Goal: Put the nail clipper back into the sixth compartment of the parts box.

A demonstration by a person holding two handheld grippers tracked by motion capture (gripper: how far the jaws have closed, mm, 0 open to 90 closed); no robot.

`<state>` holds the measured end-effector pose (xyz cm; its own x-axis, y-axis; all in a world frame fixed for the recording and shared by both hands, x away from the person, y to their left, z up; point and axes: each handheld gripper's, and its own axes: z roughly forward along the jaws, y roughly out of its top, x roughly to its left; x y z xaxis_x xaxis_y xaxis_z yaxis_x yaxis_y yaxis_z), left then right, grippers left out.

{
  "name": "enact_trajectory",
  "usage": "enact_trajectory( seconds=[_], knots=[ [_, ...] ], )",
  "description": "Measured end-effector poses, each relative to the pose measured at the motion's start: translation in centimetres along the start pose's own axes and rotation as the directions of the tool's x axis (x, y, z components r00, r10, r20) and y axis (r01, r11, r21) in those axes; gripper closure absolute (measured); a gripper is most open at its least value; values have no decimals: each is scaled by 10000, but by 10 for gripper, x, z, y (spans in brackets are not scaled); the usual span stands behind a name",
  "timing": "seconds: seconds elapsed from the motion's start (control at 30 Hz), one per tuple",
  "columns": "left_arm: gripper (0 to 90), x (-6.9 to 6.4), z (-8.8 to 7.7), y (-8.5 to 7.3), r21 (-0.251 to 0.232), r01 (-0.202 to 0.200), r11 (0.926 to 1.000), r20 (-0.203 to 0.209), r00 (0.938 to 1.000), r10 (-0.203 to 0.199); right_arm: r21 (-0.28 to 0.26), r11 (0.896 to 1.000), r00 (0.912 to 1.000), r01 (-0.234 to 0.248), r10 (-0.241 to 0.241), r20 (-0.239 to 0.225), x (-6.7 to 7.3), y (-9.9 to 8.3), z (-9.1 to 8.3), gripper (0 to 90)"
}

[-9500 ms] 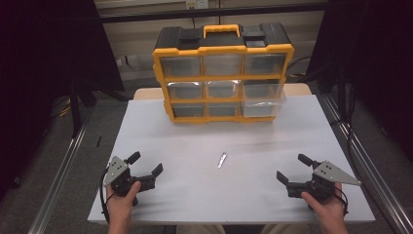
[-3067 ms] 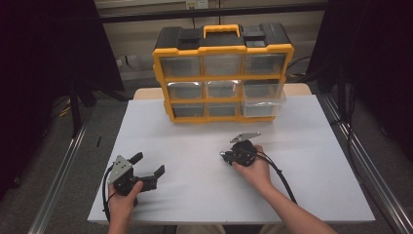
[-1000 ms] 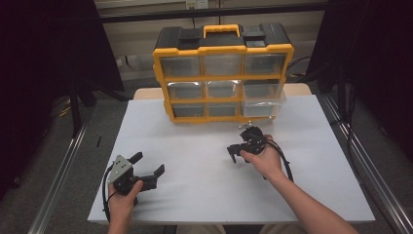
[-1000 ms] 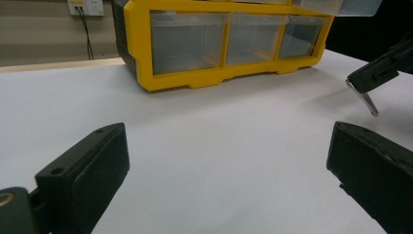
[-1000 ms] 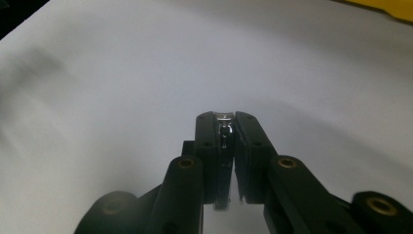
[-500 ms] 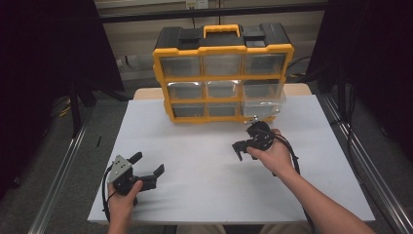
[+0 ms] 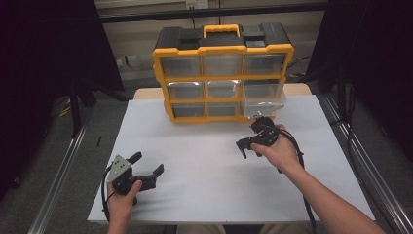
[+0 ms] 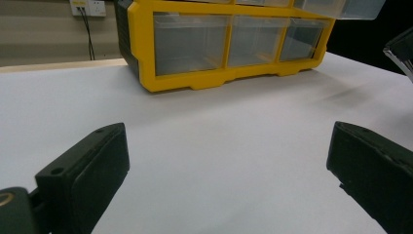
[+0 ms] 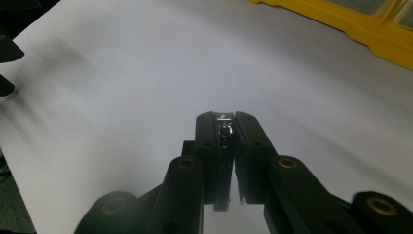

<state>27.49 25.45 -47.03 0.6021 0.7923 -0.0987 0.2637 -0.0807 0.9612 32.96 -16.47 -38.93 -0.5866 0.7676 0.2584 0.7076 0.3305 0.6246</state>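
Observation:
A small silvery metal piece [image 9: 224,132] is pinched between the black jaws of my right gripper [image 9: 225,119]. In the high view my right gripper [image 7: 245,147] hangs above the white table, just in front of a clear drawer [image 7: 263,101] pulled out of the yellow and black organizer [image 7: 223,73]. Its jaws point left and down. My left gripper [image 7: 146,164] rests near the front left of the table, jaws wide apart with nothing between them. In the left gripper view, the left gripper [image 8: 229,185] faces the organizer [image 8: 195,73] across bare table.
The organizer stands at the back of the white-covered table [image 7: 204,146], its other clear drawers closed. Metal rails [image 7: 63,180] run along both sides of the table, with dark surroundings beyond.
The metal piece first lay on the table; the right gripper took it. Over the last second the right gripper rose and moved right, toward the pulled-out drawer. The left gripper stayed put.

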Motion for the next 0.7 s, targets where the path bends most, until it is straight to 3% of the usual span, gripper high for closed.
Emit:
enact_trajectory(
  seconds=[0.7],
  knots=[
    [19,0,0,0,2,21,10000,-61,10000,-21,-65,9999,9999,-112,112,36,-7,19,-30,821]
  ],
)
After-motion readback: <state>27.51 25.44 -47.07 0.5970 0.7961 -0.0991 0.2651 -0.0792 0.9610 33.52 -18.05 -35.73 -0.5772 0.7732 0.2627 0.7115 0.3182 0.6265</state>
